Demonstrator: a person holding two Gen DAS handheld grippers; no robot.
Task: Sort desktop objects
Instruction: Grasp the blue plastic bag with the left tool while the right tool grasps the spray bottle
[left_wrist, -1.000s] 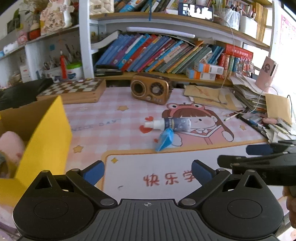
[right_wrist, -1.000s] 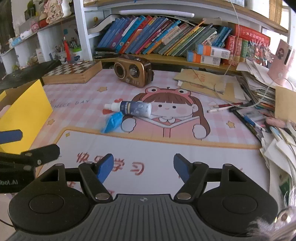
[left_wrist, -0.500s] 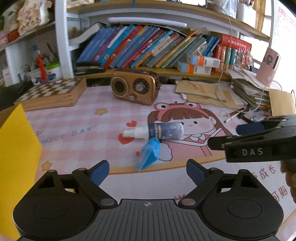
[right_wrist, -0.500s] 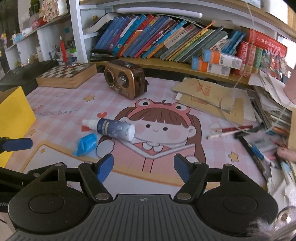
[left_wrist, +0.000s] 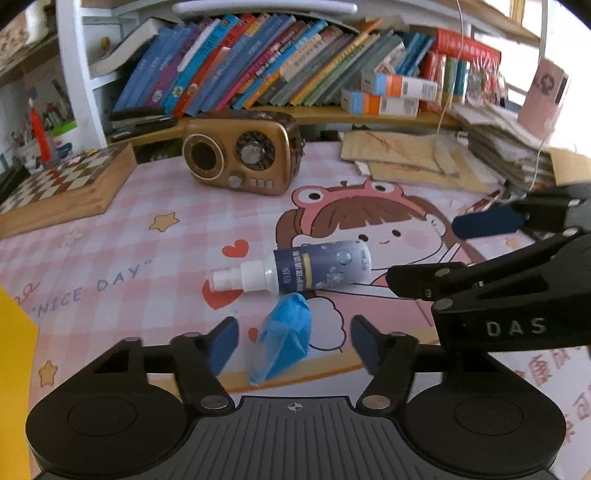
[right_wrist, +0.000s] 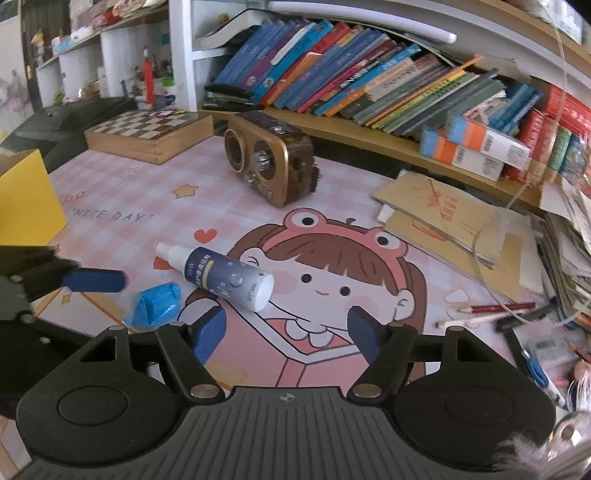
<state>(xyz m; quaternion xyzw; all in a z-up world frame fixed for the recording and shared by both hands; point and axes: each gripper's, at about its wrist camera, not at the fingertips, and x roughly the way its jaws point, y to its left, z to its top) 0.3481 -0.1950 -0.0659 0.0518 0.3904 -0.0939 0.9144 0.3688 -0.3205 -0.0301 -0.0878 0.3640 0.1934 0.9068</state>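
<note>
"NICE DAY" is printed on the desk mat (left_wrist: 110, 236) left of the navy spray bottle (left_wrist: 295, 271); beside the bottle, a crumpled blue wrapper (left_wrist: 284, 336) lies between the closing, untouching left gripper (left_wrist: 293, 341); the right gripper (right_wrist: 286, 334), marked "DAS", gapes empty.

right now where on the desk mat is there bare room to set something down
Bare mat lies between the chessboard, the radio and the yellow box, around the "nice day" print. The middle is taken by the spray bottle and blue packet. The right edge is crowded with cardboard sheets, pencils and paper stacks.
</note>
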